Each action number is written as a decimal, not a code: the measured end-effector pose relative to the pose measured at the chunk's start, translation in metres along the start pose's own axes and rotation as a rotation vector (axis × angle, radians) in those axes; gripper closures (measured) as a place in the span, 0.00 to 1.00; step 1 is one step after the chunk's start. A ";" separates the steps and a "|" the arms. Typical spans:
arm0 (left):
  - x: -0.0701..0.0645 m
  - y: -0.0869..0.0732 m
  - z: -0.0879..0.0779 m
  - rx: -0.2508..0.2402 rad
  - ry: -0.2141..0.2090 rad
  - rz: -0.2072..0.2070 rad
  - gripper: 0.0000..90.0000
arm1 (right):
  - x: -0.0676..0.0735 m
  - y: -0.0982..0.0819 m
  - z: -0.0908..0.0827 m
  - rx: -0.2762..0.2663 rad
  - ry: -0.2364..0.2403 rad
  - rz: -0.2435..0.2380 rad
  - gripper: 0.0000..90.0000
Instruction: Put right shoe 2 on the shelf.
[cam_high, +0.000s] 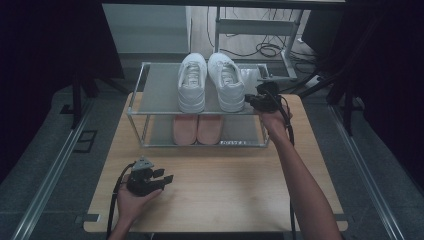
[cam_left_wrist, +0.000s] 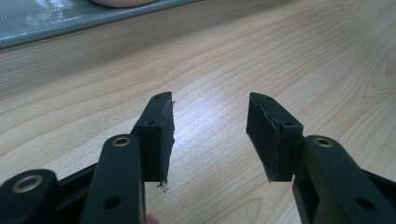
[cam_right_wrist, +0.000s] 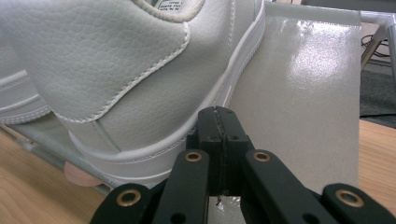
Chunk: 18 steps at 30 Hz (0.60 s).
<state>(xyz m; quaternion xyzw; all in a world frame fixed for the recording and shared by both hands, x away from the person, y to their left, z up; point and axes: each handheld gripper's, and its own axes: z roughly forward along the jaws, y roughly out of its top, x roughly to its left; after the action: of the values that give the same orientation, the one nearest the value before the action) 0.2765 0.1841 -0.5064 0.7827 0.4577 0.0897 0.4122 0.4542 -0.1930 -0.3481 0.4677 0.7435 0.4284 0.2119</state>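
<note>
A: Where is the white leather sneaker (cam_right_wrist: 140, 70) that the right tool (cam_right_wrist: 219, 122) is at?

B: It stands on the top shelf of the low metal-framed shoe rack with grey fabric shelves (cam_high: 160, 90), at the right of a pair. Its twin, the left white leather sneaker (cam_high: 192, 82), sits just beside it, both toes pointing away from the person.

A: And the right tool itself?

B: Its two black jaws are pressed flat together with nothing between them. In the right gripper view their tip sits at the sneaker's white sole rim near the heel; it looks as if it touches the rim, but from this angle I cannot be sure. In the high view the right tool (cam_high: 261, 100) is at the rack's right front corner, next to that heel.

A: What lies below?

B: On the lower shelf, a pair of pink shoes (cam_high: 197, 128), side by side, partly hidden by the top shelf.

A: The other hand?

B: The left tool (cam_high: 159, 176) is well apart from the rack, low over the near left part of the pale wooden counter (cam_high: 225, 175). In the left gripper view the left tool's jaws stand wide, with bare wood grain between them.

A: Beyond the counter?

B: A grey floor (cam_high: 45, 145), and black cables (cam_high: 265, 49) coiled behind the rack.
</note>
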 end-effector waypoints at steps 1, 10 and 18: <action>0.000 0.000 0.000 0.000 0.000 0.000 0.57 | 0.001 0.000 0.000 -0.002 -0.003 -0.004 1.00; 0.000 0.000 -0.001 0.000 0.001 -0.001 0.57 | 0.013 0.001 0.002 -0.004 0.033 -0.016 1.00; 0.000 0.000 0.000 -0.002 0.001 0.001 0.57 | 0.024 0.001 0.005 -0.006 0.074 -0.019 1.00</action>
<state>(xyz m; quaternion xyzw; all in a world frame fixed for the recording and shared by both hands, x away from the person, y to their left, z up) 0.2765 0.1841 -0.5061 0.7823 0.4576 0.0909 0.4127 0.4472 -0.1699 -0.3483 0.4436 0.7542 0.4455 0.1896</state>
